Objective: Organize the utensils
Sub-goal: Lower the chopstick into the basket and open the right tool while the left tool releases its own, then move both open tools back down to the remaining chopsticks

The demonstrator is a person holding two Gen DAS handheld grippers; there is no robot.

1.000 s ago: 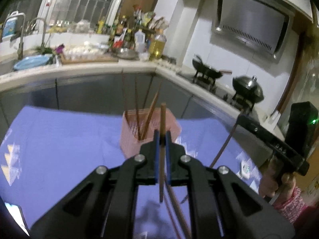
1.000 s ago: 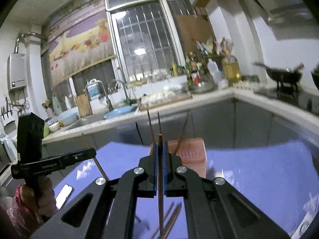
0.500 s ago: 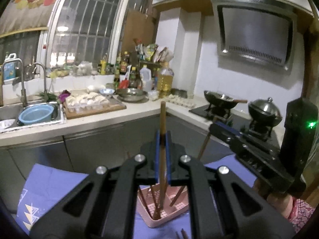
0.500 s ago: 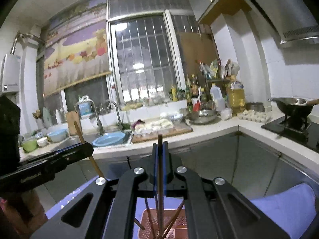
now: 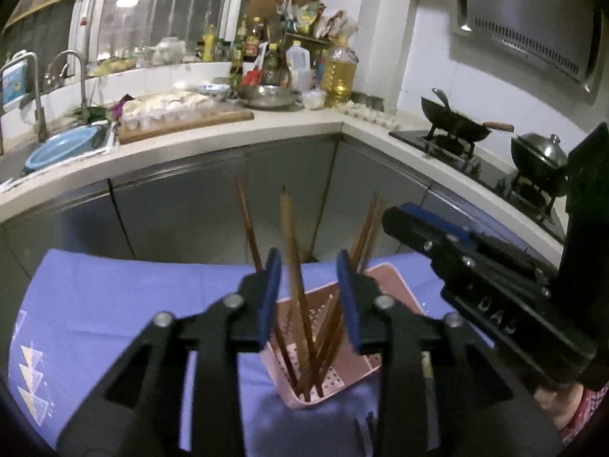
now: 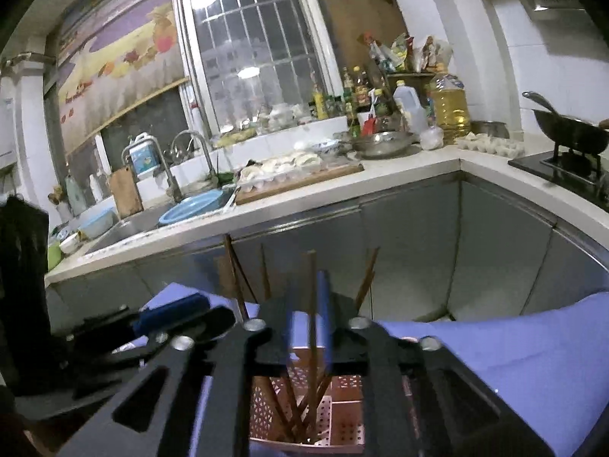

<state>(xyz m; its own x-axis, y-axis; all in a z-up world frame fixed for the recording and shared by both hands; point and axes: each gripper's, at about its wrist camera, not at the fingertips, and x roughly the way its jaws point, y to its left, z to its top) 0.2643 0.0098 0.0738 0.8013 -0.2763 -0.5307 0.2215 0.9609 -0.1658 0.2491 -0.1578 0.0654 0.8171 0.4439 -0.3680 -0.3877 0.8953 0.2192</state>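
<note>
Left gripper point(image 5: 309, 297) opening, chopsticks point(image 5: 295, 285) in pink basket point(image 5: 396, 282)

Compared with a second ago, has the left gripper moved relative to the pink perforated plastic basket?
Yes. The left gripper has moved forward to the pink perforated plastic basket on the blue cloth; its jaws are opening, with a brown wooden chopstick standing loose between them.

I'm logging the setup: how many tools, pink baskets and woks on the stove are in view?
Tools: 2, left tool and right tool, jaws opening, a chopstick between each pair.
Pink basket: 1
Woks: 2, open wok and lidded wok.
Total: 5
</note>
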